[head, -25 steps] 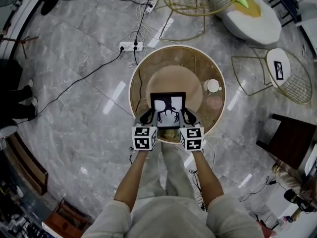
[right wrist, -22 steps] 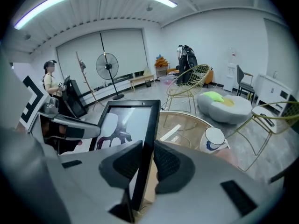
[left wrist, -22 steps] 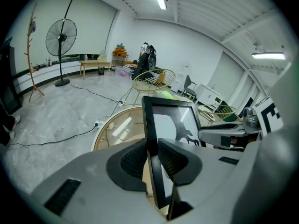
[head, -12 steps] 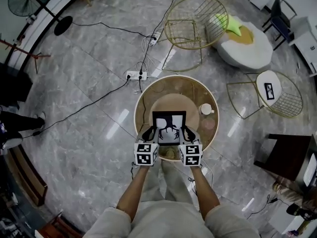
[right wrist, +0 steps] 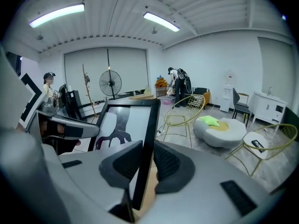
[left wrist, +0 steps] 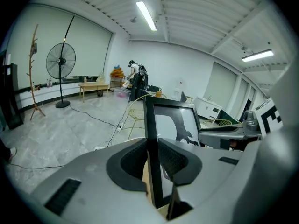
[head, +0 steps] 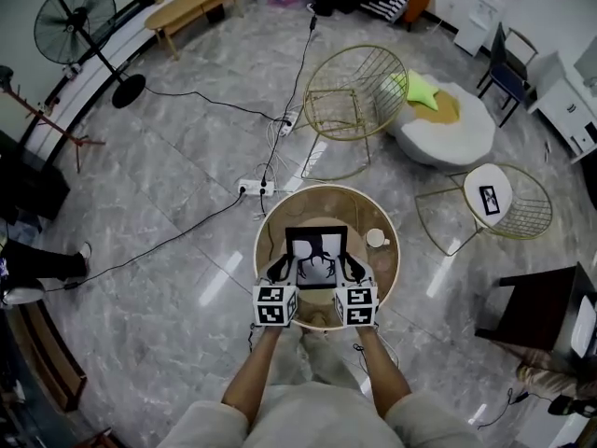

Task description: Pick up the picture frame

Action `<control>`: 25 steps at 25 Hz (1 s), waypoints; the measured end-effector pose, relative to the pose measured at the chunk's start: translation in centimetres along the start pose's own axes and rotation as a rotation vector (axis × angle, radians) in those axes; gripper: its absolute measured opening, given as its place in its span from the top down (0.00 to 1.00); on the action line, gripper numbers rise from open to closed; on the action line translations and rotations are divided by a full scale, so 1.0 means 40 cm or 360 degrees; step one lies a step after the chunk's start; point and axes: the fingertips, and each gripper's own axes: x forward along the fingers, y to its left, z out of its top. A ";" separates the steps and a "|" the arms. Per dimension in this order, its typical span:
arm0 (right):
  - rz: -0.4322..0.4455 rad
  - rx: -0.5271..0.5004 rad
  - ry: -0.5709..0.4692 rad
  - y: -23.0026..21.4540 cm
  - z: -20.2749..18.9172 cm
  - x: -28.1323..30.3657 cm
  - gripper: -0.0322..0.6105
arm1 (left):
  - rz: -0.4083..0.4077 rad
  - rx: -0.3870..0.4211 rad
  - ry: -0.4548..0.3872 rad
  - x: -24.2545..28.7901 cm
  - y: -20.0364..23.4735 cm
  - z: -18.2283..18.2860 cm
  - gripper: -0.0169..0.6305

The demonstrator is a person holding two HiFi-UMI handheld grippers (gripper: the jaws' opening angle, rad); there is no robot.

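Marble floor and a round table (head: pixel 276 220) sit below you. Your left gripper (head: pixel 278 268) and right gripper (head: pixel 353 268) each clamp one side edge of the black picture frame (head: pixel 316 256), jaws nearly closed. This two-sided grip keeps it upright, apparently clear of the tabletop.

We were in a large open room that read as an office lounge or studio rather than a home, with a polished grey marble floor (head: pixel 168 203), a ribbed ceiling carrying strip lights (left wrist: pixel 146 15) and wide windows under pale roller blinds (left wrist: pixel 88 50). Around a round glass-topped counter (head: pixel 387 269) we saw gold wire chairs (head: pixel 359 96), a white cushioned pouf (head: pixel 446 124), a long wooden bench (head: pixel 191 3) and a pedestal fan (head: pixel 75 26). A power strip (head: pixel 252 188) lay on the floor with cables running from it, and white cabinets (right wrist: pixel 267 107) stood against one wall.
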 end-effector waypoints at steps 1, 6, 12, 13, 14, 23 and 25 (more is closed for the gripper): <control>-0.0004 -0.0003 -0.0018 -0.001 0.014 -0.006 0.83 | 0.0000 0.0003 -0.0018 -0.004 -0.003 0.014 0.86; -0.0007 -0.0034 -0.0115 -0.007 0.107 -0.026 0.83 | 0.0004 0.0033 -0.0112 -0.025 -0.012 0.110 0.86; -0.0020 -0.0061 -0.0232 -0.002 0.215 -0.060 0.83 | -0.0001 0.0084 -0.0232 -0.067 -0.022 0.219 0.86; -0.0021 -0.0066 -0.0249 0.000 0.228 -0.068 0.83 | -0.0001 0.0090 -0.0250 -0.075 -0.025 0.232 0.86; -0.0024 -0.0069 -0.0267 0.000 0.241 -0.076 0.83 | 0.0000 0.0098 -0.0267 -0.083 -0.029 0.244 0.86; -0.0040 -0.0108 -0.0400 -0.010 0.339 -0.133 0.83 | 0.0003 0.0150 -0.0405 -0.133 -0.066 0.341 0.86; -0.0037 -0.0116 -0.0415 -0.011 0.349 -0.147 0.83 | 0.0005 0.0163 -0.0422 -0.145 -0.075 0.352 0.86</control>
